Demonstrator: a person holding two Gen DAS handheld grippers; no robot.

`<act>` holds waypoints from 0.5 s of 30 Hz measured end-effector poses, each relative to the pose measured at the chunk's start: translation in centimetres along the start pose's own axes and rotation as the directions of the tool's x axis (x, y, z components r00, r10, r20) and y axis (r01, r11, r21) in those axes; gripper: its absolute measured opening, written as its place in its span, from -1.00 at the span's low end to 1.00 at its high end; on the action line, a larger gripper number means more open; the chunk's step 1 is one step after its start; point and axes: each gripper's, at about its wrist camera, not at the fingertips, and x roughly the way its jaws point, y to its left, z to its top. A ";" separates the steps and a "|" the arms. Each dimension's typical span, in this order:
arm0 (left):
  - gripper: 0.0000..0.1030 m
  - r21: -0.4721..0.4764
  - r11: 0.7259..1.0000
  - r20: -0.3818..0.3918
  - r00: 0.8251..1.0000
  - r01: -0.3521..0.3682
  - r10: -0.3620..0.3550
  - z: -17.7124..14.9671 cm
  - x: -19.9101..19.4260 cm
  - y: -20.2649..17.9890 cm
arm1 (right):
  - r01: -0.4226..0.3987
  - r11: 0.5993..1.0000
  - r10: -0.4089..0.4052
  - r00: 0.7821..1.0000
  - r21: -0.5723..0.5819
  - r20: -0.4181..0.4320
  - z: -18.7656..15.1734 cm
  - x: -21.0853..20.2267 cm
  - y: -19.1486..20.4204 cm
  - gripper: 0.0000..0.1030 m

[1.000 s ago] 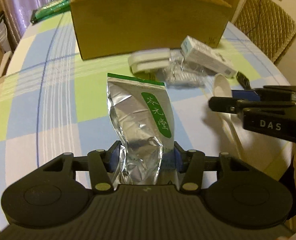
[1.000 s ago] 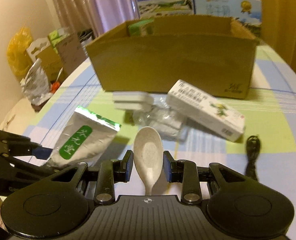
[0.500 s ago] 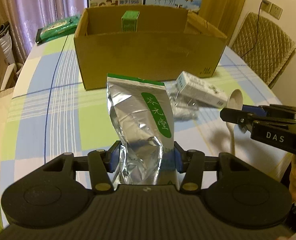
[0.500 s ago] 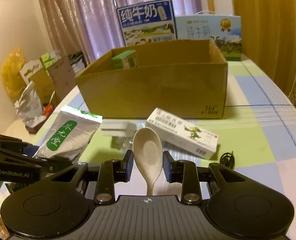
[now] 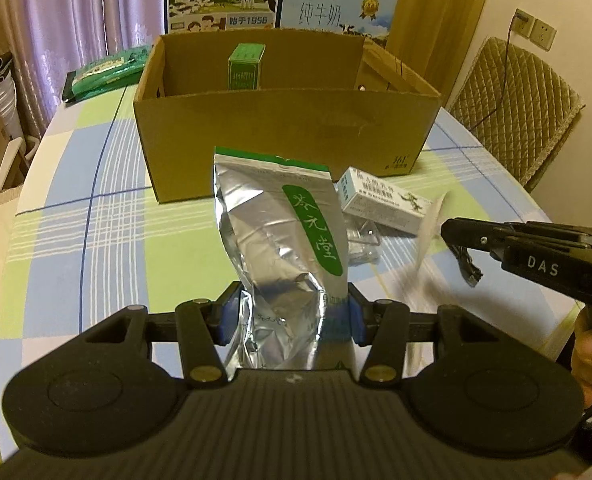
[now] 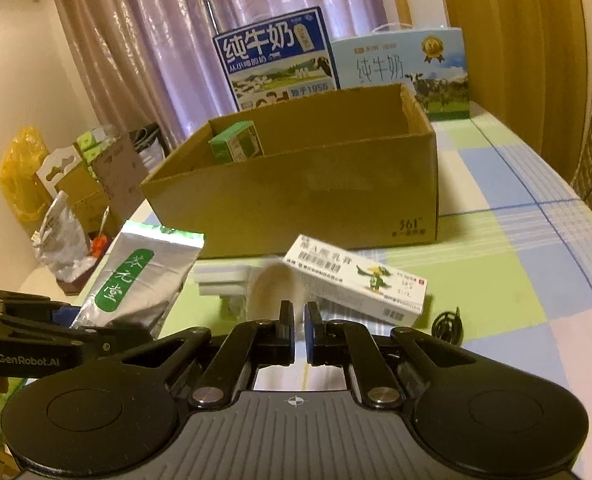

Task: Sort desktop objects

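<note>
My left gripper (image 5: 292, 304) is shut on the lower part of a silver foil pouch (image 5: 280, 232) with a green label and holds it upright above the table. The pouch (image 6: 144, 280) also shows at the left of the right wrist view, with the left gripper (image 6: 104, 328) under it. My right gripper (image 6: 300, 316) has its fingers closed to a narrow slot on the handle of a pale spoon (image 6: 272, 286), which is blurred and tilted left. From the left wrist view the right gripper (image 5: 452, 232) is at the right, with the spoon (image 5: 430, 232) a white streak at its tip.
An open cardboard box (image 5: 288, 136) stands behind, with a small green carton (image 5: 246, 66) inside. In front of it lie a white medicine box (image 6: 360, 284), a clear packet (image 5: 362, 240), white flat pieces (image 6: 224, 280) and a black cable (image 6: 448, 324). Milk cartons (image 6: 276, 60) stand behind the box.
Both grippers have risen and drawn back from the box with their loads. The right fingers have closed from wide around the spoon's bowl to a narrow slot, and the spoon has tipped left.
</note>
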 end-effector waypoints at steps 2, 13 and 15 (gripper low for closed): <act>-0.09 -0.002 1.000 0.006 1.000 0.002 -0.002 0.2 0.0 -0.1 | 0.011 1.000 -0.011 1.000 -0.006 -0.007 0.1 0.2 -0.1 -0.92; -0.09 -0.017 1.000 -0.008 1.000 -0.011 0.011 0.1 0.3 0.4 | 0.065 0.997 -0.069 0.992 -0.039 -0.104 -1.6 2.4 -0.5 0.00; -0.09 -0.016 1.000 -0.011 1.000 -0.011 0.011 0.0 0.5 0.5 | 0.079 0.994 -0.085 0.992 -0.071 -0.096 -2.0 2.4 -0.4 0.37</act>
